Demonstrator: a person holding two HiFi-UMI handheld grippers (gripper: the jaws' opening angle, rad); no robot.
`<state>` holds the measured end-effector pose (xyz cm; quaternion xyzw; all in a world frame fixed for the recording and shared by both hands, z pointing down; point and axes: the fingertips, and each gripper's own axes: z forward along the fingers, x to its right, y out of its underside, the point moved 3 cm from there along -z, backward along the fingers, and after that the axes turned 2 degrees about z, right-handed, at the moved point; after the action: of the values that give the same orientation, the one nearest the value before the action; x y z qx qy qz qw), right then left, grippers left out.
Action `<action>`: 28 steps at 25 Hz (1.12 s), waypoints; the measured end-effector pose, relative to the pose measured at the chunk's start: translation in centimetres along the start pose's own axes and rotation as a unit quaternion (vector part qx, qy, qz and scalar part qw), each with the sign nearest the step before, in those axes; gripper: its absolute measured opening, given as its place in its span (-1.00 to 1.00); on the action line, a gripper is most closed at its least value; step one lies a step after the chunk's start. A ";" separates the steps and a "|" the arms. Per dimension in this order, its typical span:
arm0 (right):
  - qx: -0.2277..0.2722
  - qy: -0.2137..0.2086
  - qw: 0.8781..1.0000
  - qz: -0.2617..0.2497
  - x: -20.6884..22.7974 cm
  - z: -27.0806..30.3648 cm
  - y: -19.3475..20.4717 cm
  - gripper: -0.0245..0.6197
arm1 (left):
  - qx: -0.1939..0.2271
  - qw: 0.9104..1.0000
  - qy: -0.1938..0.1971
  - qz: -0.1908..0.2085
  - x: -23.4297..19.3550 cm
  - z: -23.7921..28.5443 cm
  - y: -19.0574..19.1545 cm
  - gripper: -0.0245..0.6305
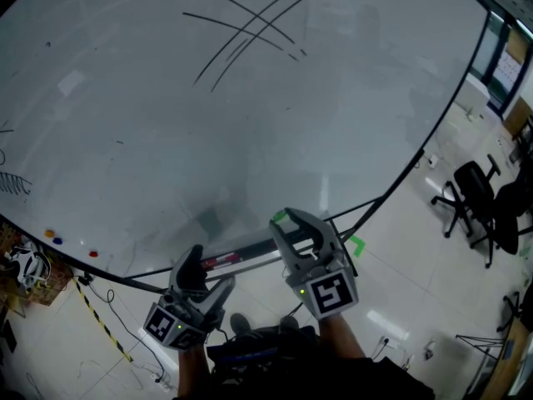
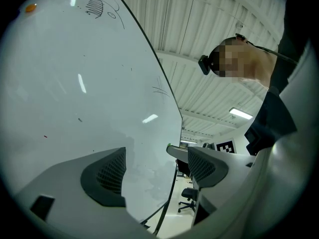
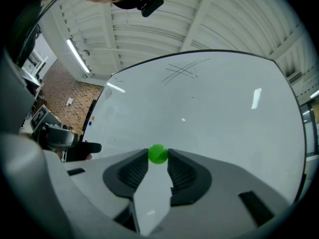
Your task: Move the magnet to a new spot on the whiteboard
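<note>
So, quick status: the right gripper (image 3: 158, 156) has the green magnet (image 3: 158, 154) pinched right at the tips of its fingers (image 3: 130, 175), which are closed in narrow on it with barely any gap behind the ball. In the head view the right gripper (image 1: 287, 220) sits low, near the bottom edge of the whiteboard (image 1: 250, 132), with a sliver of the magnet (image 1: 280, 217) peeking out at its tip. I honestly can't tell from any view whether the magnet is touching the board surface or held just off it. The left gripper (image 2: 154, 169) is doing nothing: fingers (image 2: 107, 176) spread wide, nothing between them, just hanging beside the board; in the head view it's the left gripper (image 1: 208, 275) down by the lower rim. My read is we're in the carry step: magnet grabbed, not yet placed. Next I'd need to swing the right one across to a bare patch, probably up and away from the crossed marker lines (image 1: 250, 23) and the little coloured dots (image 1: 53, 237) at the lower left, press the magnet flat so it sticks, then spread the fingers and back straight off so I don't drag it along.
</note>
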<state>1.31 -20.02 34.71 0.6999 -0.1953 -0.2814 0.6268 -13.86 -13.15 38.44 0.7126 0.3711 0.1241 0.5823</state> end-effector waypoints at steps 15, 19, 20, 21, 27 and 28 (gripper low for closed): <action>-0.015 -0.003 1.000 -0.015 -0.6 1.3 0.5 -0.46 | 0.015 1.000 -0.006 -0.008 -0.7 -0.9 -0.5 0.25; -0.023 0.000 0.999 -0.022 -0.8 2.2 0.7 -0.46 | 0.016 1.000 -0.008 -0.009 -0.9 -1.1 -0.7 0.25; -0.025 0.000 0.999 -0.025 -0.9 2.4 0.8 -0.46 | 0.015 1.000 -0.009 -0.010 -0.9 -1.1 -0.8 0.25; -0.027 0.000 0.999 -0.028 -1.0 2.7 0.8 -0.46 | 0.016 1.000 -0.010 -0.010 -1.0 -1.1 -0.9 0.25; -0.056 0.016 0.996 -0.072 -1.5 4.7 1.4 -0.46 | 0.023 1.000 -0.011 -0.009 -1.6 -1.5 -1.2 0.25; -0.062 0.023 0.994 -0.087 -1.5 5.0 1.6 -0.46 | 0.023 1.000 -0.012 -0.010 -1.7 -1.6 -1.3 0.25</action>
<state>-2.95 -23.13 36.25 0.6801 -0.1017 -0.3304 0.6465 -16.46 -13.06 38.17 0.7238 0.3736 0.1012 0.5712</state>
